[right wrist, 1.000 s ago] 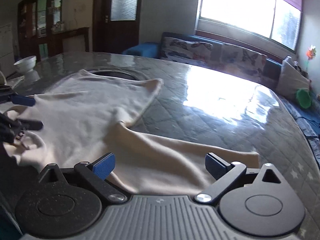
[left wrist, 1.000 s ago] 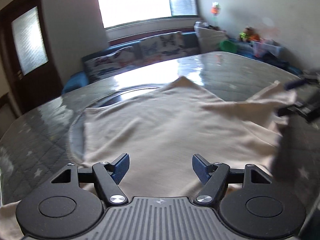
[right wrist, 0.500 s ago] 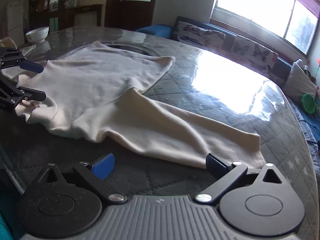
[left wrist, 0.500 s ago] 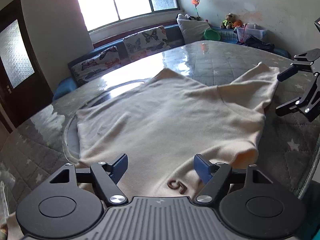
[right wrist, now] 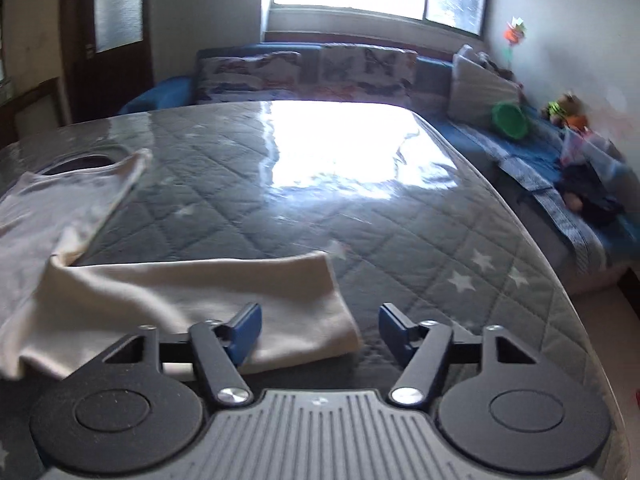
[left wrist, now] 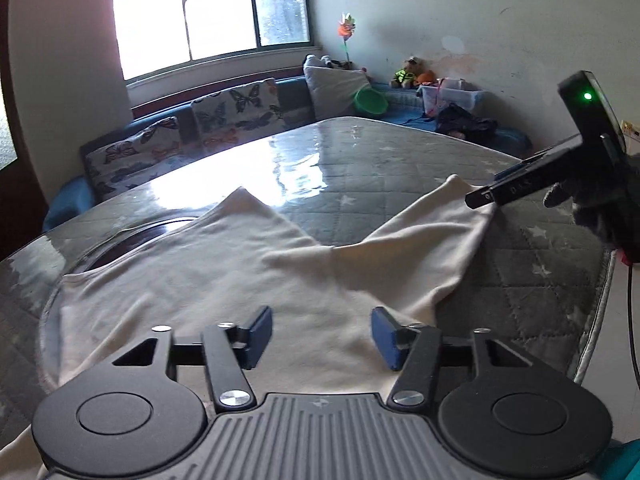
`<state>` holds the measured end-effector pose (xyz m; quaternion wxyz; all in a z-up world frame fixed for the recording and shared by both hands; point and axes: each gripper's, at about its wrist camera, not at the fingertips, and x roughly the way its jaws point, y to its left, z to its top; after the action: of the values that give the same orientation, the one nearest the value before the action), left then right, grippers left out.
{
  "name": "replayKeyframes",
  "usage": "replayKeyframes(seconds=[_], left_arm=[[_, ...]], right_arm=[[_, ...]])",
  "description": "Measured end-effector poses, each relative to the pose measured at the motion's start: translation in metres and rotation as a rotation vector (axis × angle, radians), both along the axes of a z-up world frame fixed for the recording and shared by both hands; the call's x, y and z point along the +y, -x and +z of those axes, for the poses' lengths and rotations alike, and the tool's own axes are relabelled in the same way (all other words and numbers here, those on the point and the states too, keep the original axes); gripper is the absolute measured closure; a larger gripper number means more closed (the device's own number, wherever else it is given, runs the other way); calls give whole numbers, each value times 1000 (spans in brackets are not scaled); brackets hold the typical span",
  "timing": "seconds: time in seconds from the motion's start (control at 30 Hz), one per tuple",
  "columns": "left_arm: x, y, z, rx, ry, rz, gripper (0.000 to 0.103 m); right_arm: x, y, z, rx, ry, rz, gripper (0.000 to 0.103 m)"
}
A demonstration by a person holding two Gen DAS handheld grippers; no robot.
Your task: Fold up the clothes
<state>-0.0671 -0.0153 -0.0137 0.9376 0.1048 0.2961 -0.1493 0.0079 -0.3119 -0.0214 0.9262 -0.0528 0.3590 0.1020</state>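
A cream long-sleeved top (left wrist: 224, 280) lies spread on the quilted grey table (left wrist: 400, 168). My left gripper (left wrist: 322, 336) is open, low over the body of the top near its front edge. One sleeve (left wrist: 432, 240) stretches to the right. In the right wrist view that sleeve (right wrist: 224, 300) lies flat with its cuff end (right wrist: 336, 312) between my right gripper's pads. My right gripper (right wrist: 320, 334) is open, its left fingertip (right wrist: 246, 332) over the cuff. The right gripper also shows in the left wrist view (left wrist: 504, 192), at the sleeve's end.
The table's glossy cover reflects the window (right wrist: 340, 152). A sofa with butterfly cushions (left wrist: 224, 120) runs behind the table. A green bowl (left wrist: 370, 100), toys and a plastic box (left wrist: 448, 96) sit on the bench at the right. The table's right edge (left wrist: 600, 312) is close.
Both grippers have moved closer to the top. My right gripper has swung to the sleeve's cuff end. Both stay open.
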Motion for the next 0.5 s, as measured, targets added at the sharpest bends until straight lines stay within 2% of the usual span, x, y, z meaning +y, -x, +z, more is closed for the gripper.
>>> replayKeyframes(seconds=[0.03,0.1,0.17,0.2,0.27,0.5], left_arm=[[-3,-2,-2,10,6,-5,59],[-7,-5,-7,30,17,-13,64],[-10,-5,-9,39,18,-27,64],[-12,-4,-10,41,16,-36,64],[-15,-2,-13,46,7,-52,64],[-20,0,-18,57,-14,-69,64]], right_arm=[[-4,-2,-2,11,-17,-6,44],[-9,-3,-4,20,-62,-2,56],[-10,-3,-2,15,-69,9,86],[-9,-3,0,6,-59,15,91],[-7,-3,6,-27,-30,18,95],[-10,-12,14,-95,9,1,96]])
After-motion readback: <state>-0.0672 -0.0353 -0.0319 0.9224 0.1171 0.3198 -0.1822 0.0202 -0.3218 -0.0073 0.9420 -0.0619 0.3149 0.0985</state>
